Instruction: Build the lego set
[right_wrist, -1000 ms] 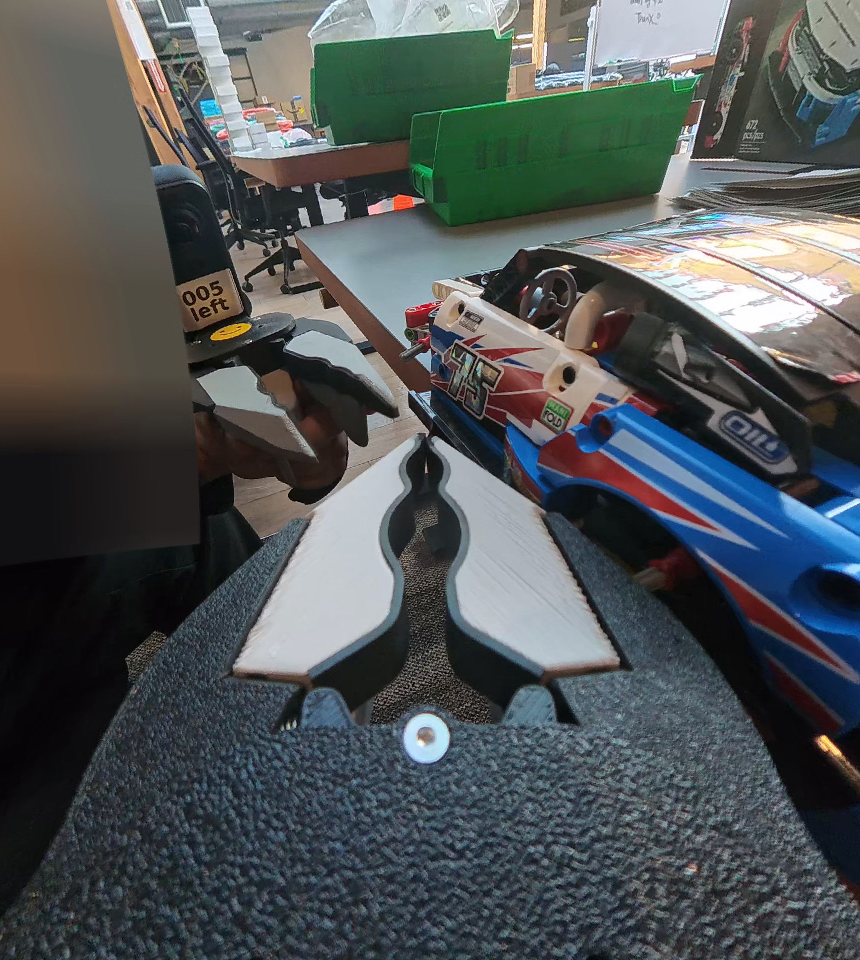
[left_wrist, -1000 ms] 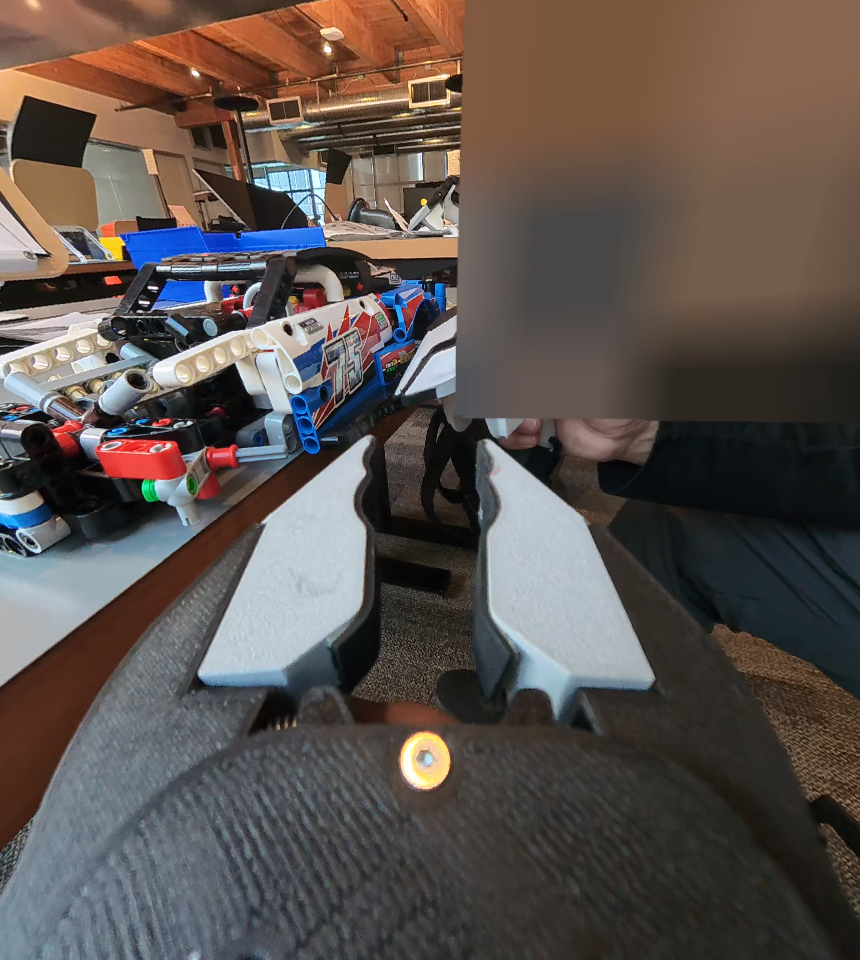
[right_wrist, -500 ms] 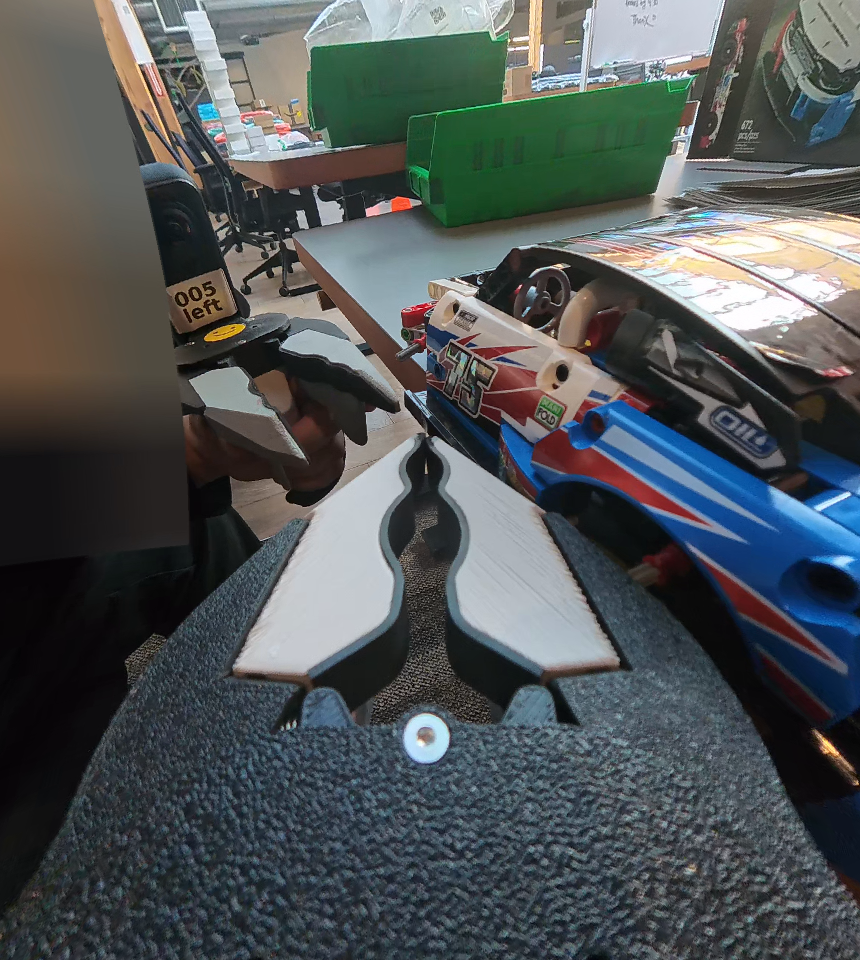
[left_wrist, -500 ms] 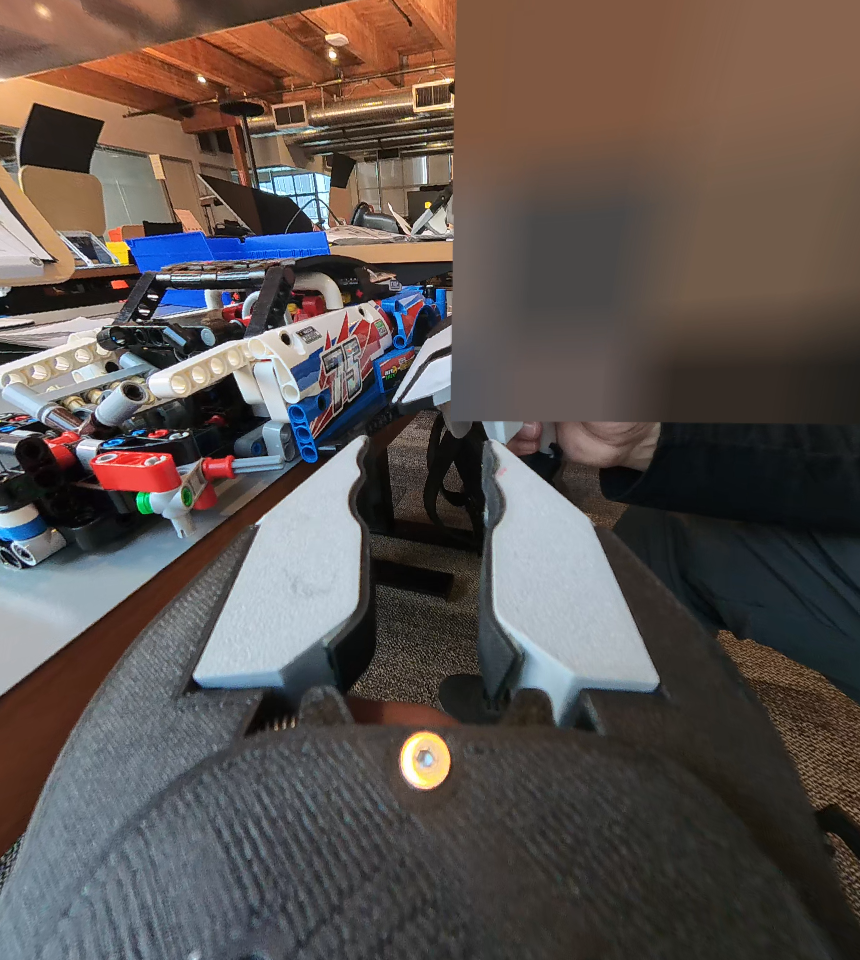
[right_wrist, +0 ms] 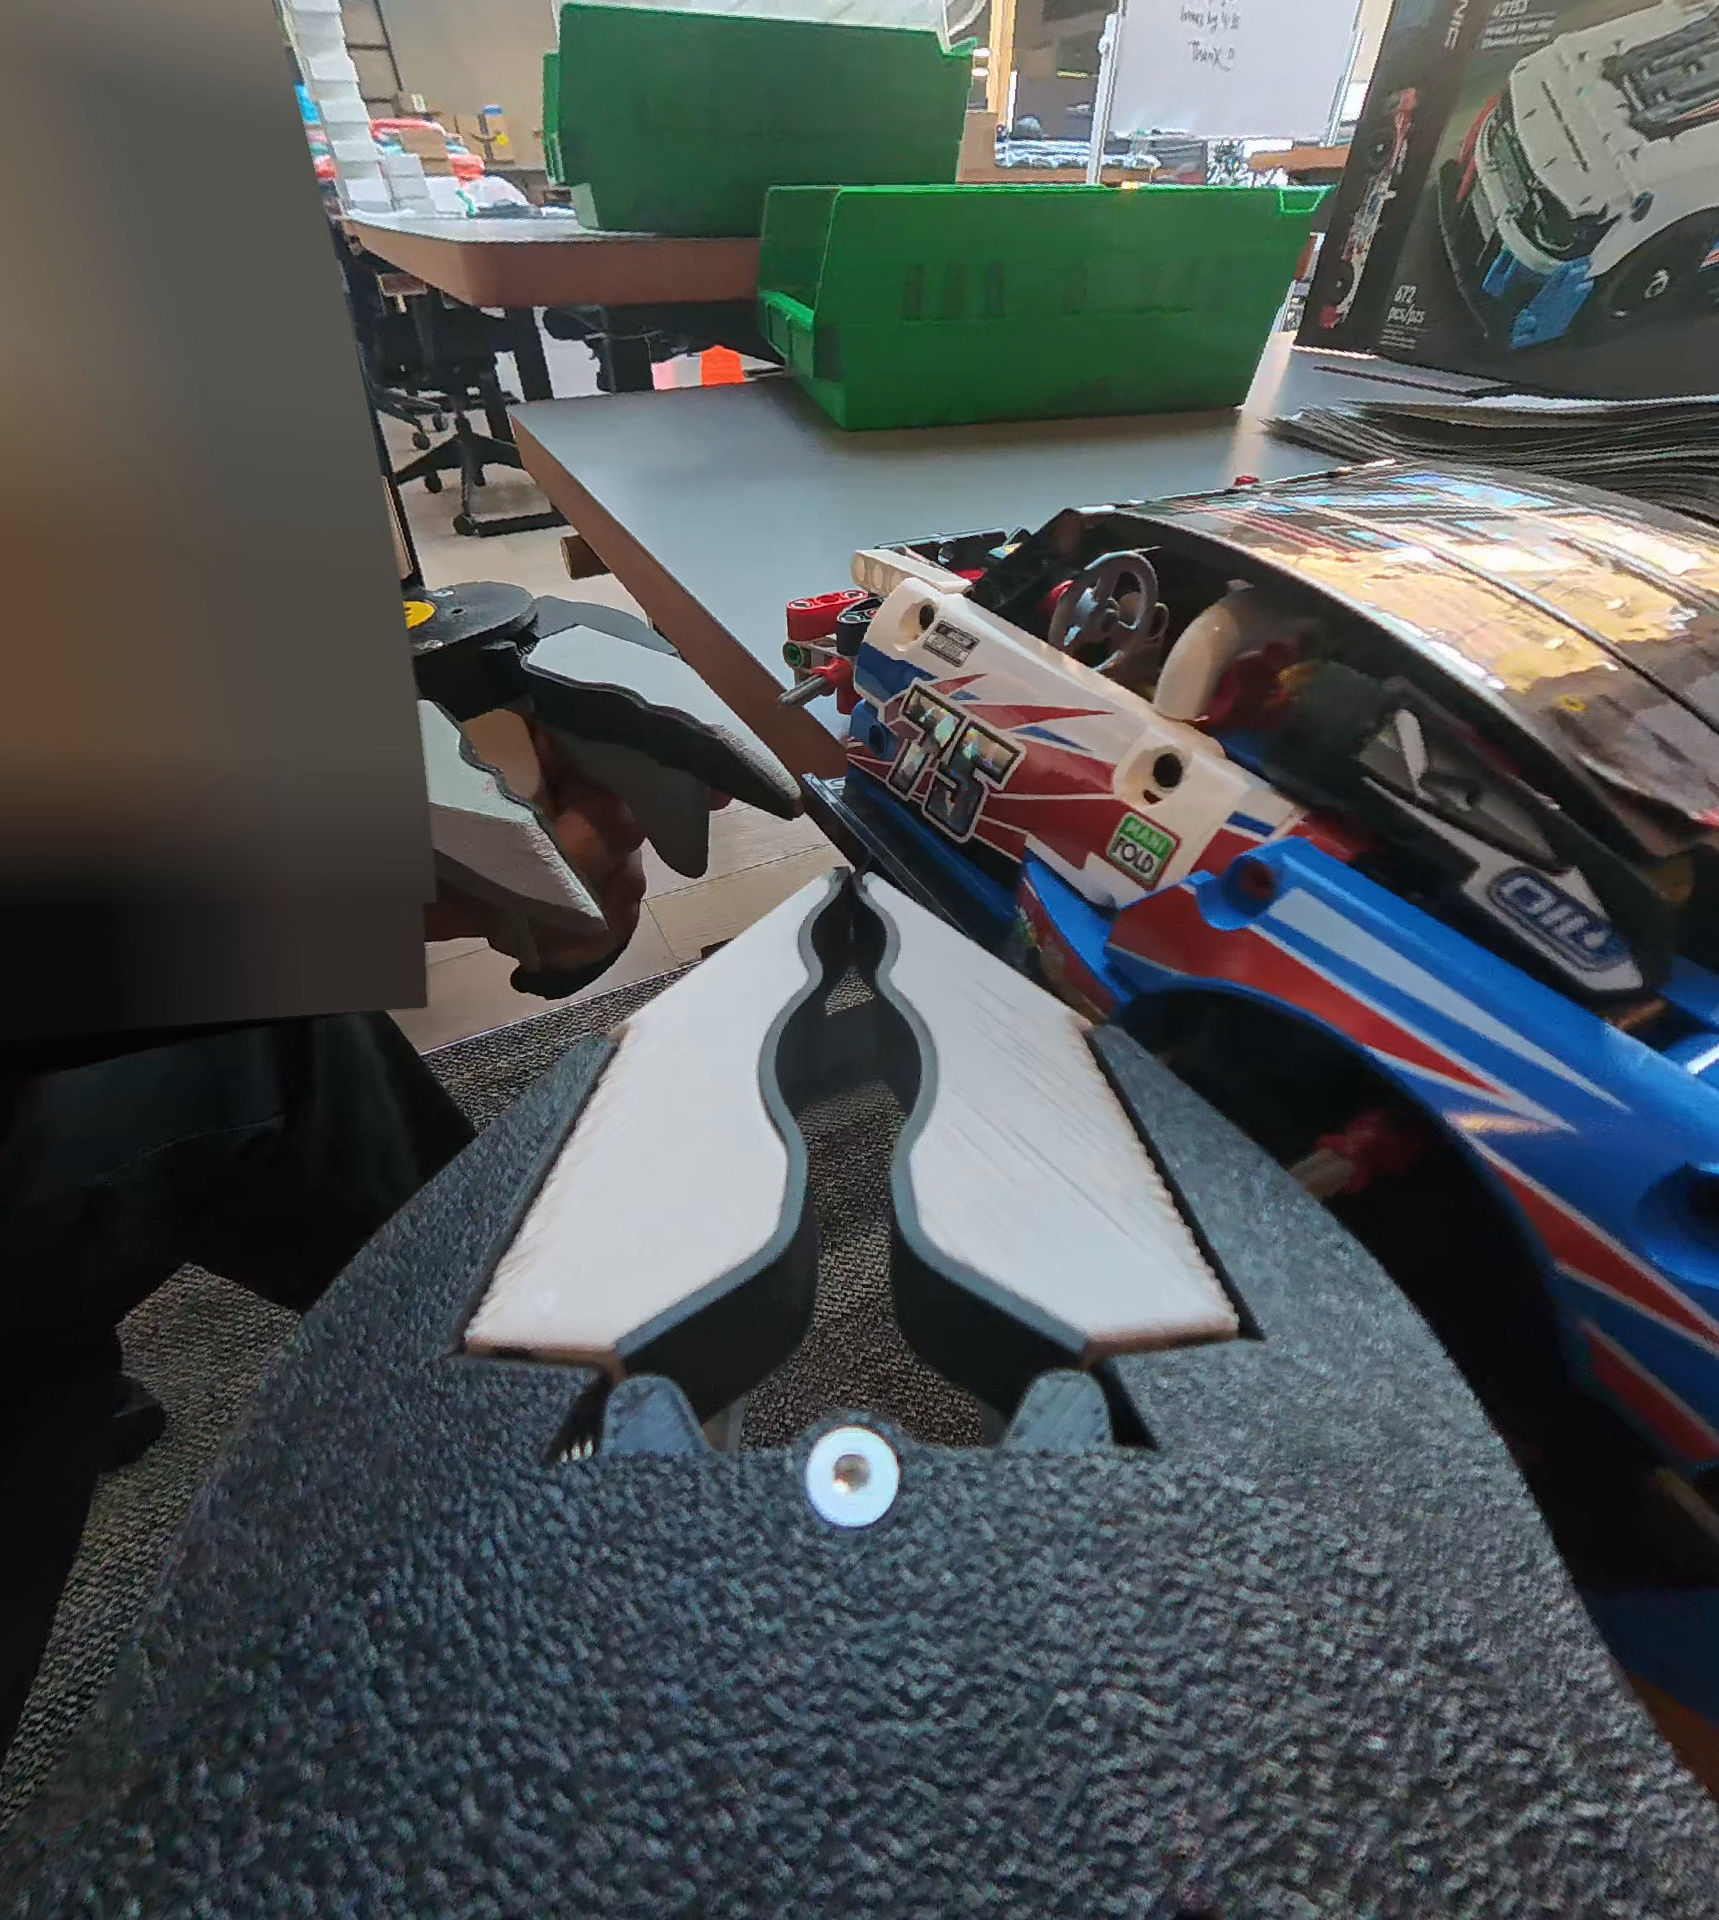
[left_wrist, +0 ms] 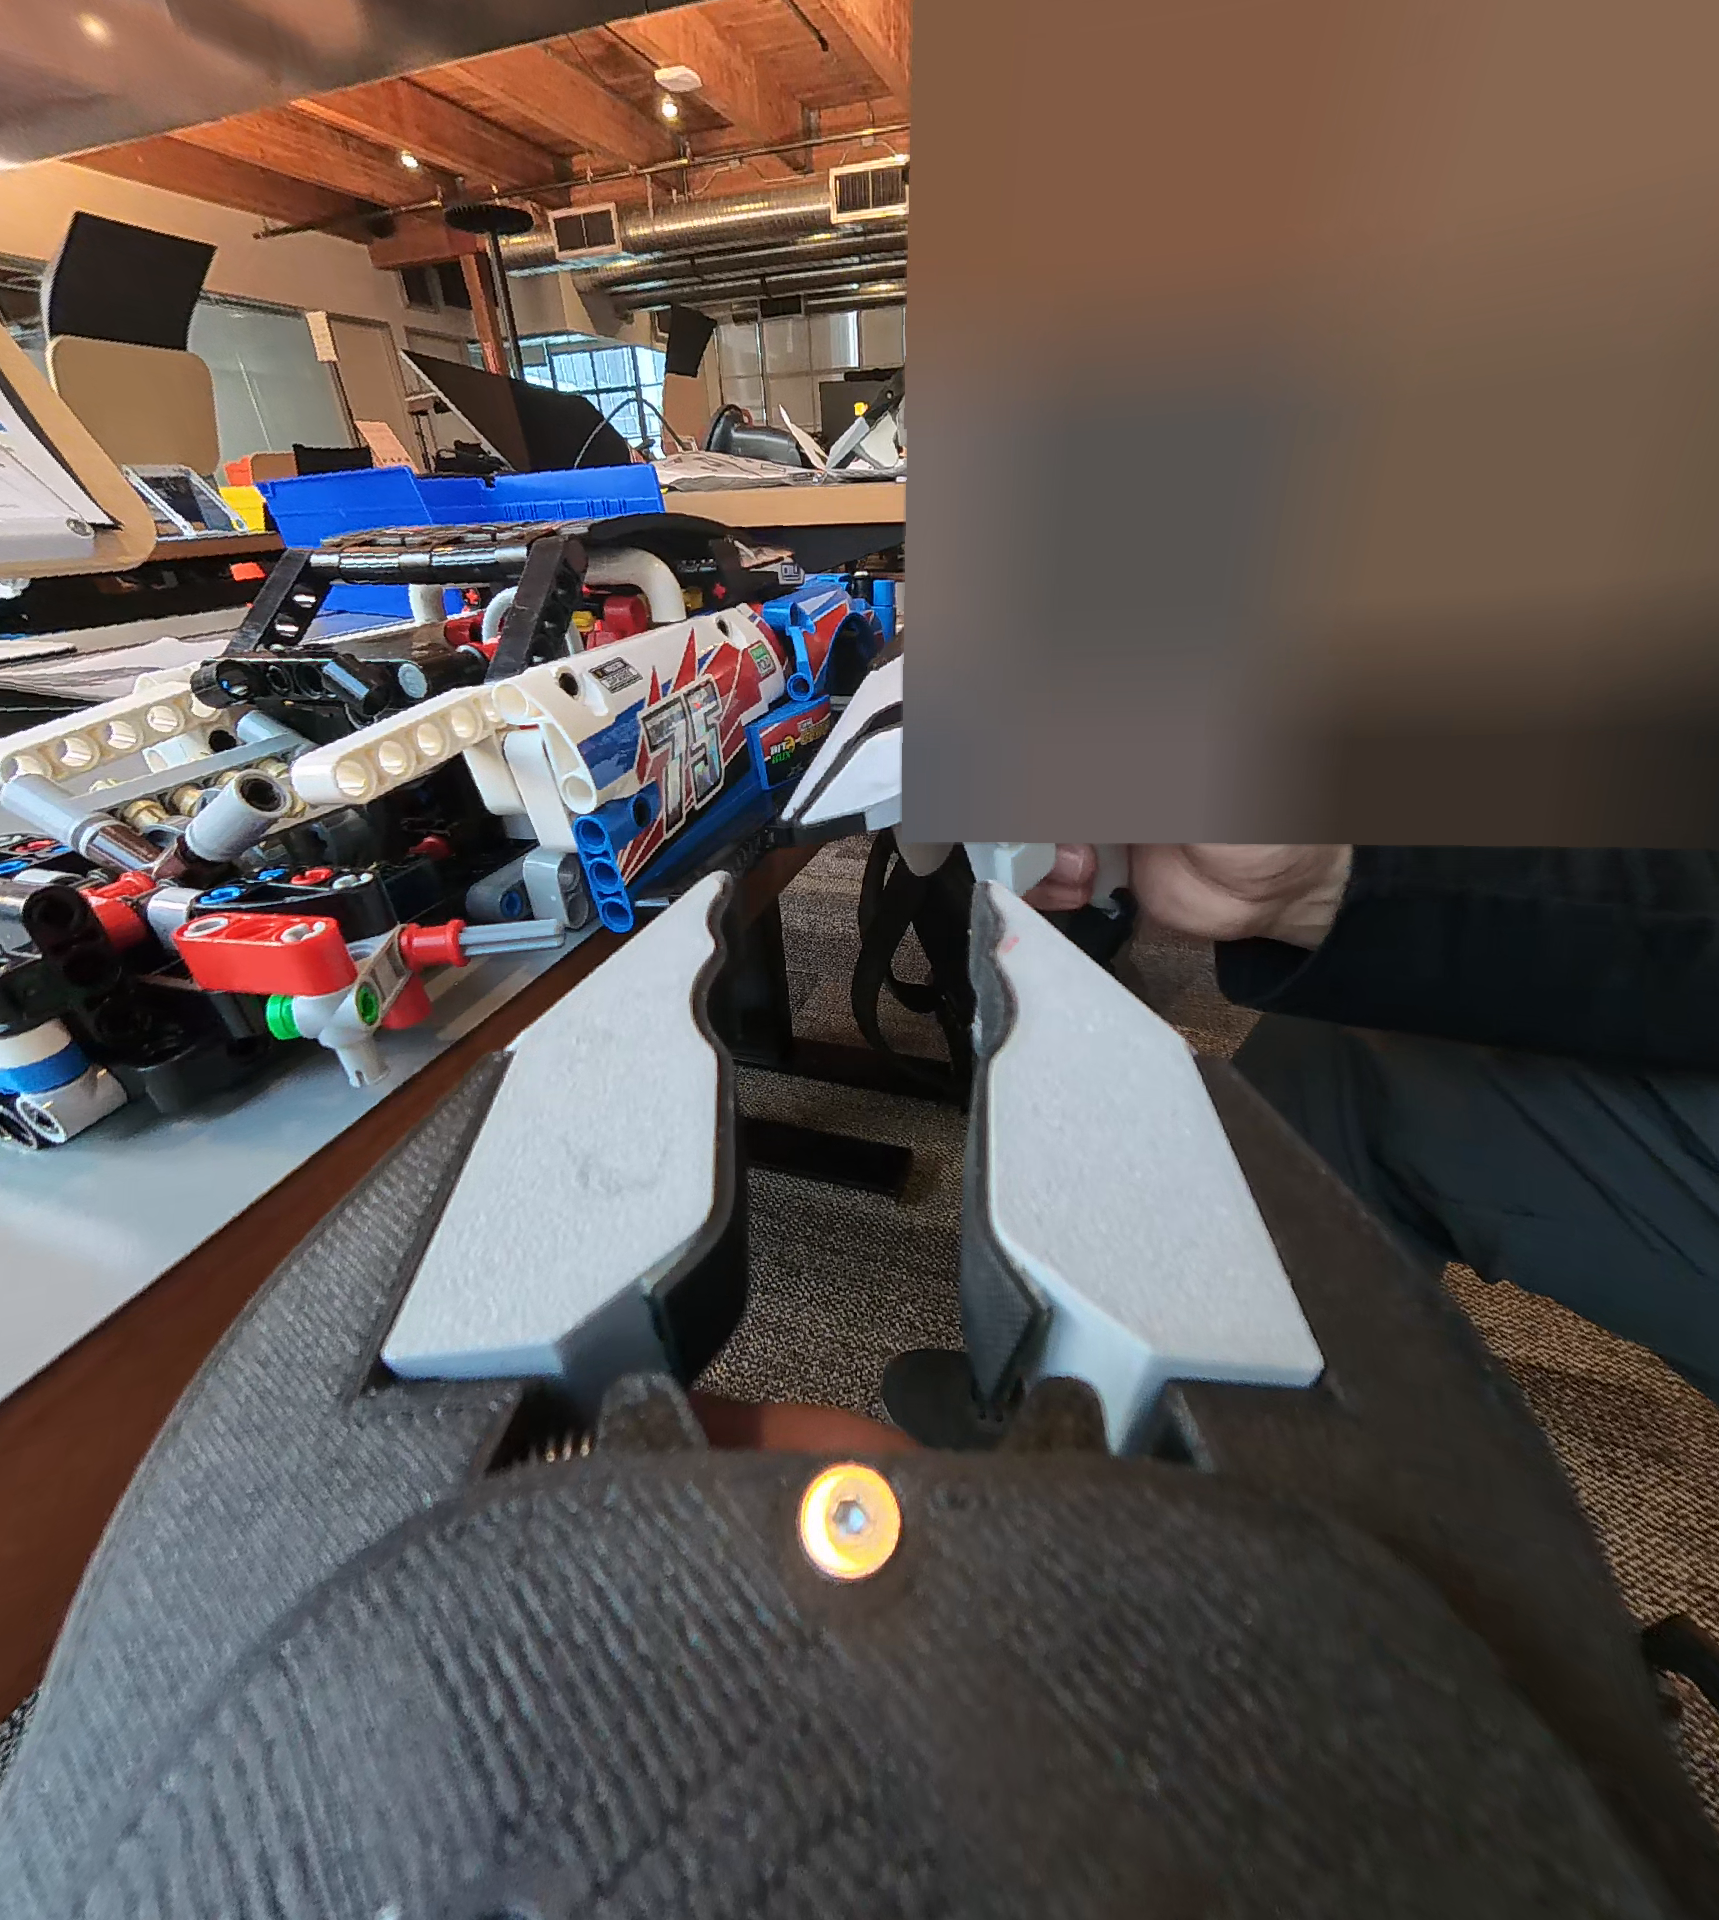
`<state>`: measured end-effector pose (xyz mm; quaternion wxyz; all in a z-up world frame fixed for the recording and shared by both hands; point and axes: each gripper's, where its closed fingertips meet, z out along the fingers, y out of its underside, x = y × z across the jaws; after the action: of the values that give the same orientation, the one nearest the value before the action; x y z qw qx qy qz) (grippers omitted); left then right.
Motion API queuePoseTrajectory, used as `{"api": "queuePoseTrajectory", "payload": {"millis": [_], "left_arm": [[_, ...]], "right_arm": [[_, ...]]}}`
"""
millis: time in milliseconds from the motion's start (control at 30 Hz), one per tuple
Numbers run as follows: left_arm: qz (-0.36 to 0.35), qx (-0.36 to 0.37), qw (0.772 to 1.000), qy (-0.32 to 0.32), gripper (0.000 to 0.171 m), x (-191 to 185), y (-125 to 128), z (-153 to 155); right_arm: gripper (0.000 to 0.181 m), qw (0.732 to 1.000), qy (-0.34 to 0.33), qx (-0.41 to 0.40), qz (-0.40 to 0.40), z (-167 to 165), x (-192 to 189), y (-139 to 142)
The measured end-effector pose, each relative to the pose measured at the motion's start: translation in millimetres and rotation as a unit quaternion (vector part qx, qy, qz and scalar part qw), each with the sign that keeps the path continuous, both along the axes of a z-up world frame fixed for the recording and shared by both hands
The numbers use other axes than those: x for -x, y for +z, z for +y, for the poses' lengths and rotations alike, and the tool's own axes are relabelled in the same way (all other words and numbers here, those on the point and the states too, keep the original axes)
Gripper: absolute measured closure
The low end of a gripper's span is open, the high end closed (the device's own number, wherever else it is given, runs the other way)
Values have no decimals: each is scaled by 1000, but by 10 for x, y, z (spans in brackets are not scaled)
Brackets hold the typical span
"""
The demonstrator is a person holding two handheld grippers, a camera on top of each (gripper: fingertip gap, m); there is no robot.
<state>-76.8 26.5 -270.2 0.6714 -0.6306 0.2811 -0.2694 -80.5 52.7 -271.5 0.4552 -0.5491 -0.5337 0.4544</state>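
Note:
The Lego race car (left_wrist: 574, 727), white, blue and red with a black roof, stands near the edge of the grey table (left_wrist: 24, 1247). Its open front end of beams and red parts (left_wrist: 263, 951) faces left. My left gripper (left_wrist: 850, 904) is open and empty, held off the table edge over the carpet, just right of the car. My right gripper (right_wrist: 850, 883) is shut and empty, its tips next to the car's side (right_wrist: 1302, 883). The left gripper also shows in the right wrist view (right_wrist: 616, 769), with its jaws apart. The right gripper's white fingers (left_wrist: 855, 769) show partly beside the car.
Two green bins (right_wrist: 1021, 301) stand at the far side of the table, with the set's box (right_wrist: 1582, 177) and a thick booklet (right_wrist: 1613, 457) at the right. A blue bin (left_wrist: 460, 499) sits behind the car. A person's hand (left_wrist: 1198, 894) and dark sleeve are close by.
My left gripper's jaws have opened a little wider. The right gripper stays shut and both views have barely shifted.

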Motion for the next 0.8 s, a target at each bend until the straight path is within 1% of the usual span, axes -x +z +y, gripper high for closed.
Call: {"api": "queuePoseTrajectory", "payload": {"millis": [200,600,800], "left_arm": [[4,1,1000,2,130,-3,-15,9],[6,1,1000,3,129,-3,-18,11],[3,0,1000,1,131,5,-19,8]], "right_arm": [[181,1000,-18,-14,-2,27,-16,7],[181,999,-27,-26,-5,36,-30,1],[175,995,-43,-86,-25,8,-47,12]]}}
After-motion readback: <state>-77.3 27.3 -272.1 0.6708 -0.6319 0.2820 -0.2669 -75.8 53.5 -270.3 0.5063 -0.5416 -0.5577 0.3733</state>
